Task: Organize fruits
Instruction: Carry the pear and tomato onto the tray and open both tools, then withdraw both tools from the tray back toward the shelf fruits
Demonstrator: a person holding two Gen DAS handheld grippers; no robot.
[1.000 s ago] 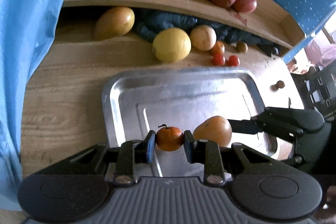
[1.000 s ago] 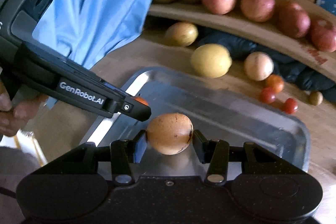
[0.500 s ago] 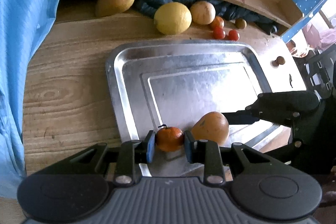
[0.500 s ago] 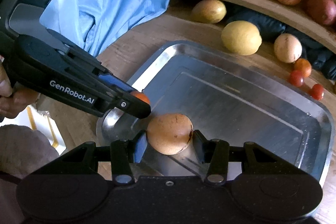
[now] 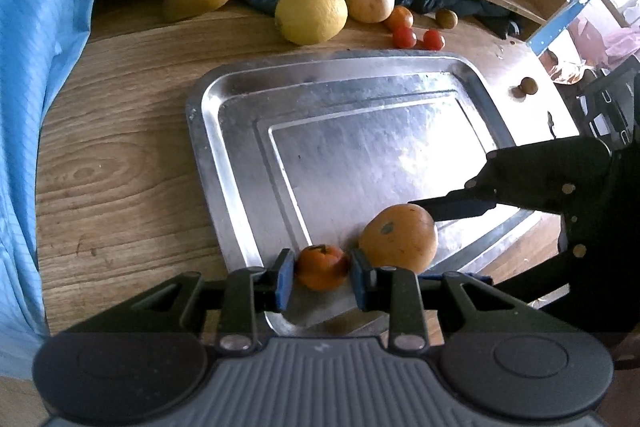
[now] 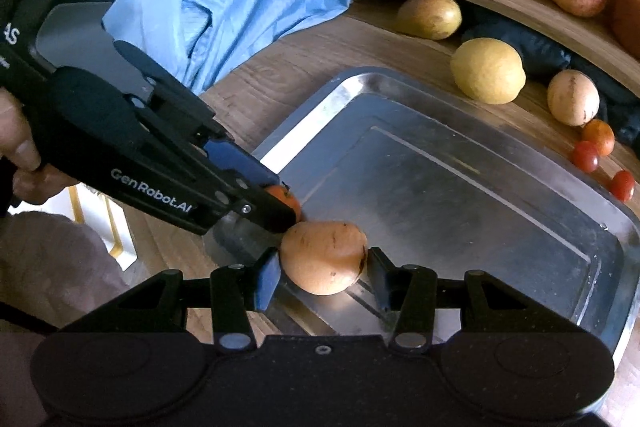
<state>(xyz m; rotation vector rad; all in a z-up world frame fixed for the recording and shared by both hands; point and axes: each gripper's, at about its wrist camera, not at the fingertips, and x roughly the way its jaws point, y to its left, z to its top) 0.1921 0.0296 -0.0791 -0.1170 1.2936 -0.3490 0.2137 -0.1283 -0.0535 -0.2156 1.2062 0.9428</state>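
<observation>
Left gripper [image 5: 322,273] clamps a small round orange tangerine [image 5: 321,266], stem up, over the silver metal tray [image 5: 224,163]; right gripper [image 6: 322,277] pinches a tan egg-shaped fruit [image 6: 323,257], long axis crosswise, just beside it.

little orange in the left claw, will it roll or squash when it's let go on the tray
The small orange is round and the metal tray looks smooth, so it will probably roll a little. Its skin shows no denting between the left claw pads, so it is likely firm. The brown fruit beside it may stop it.
</observation>
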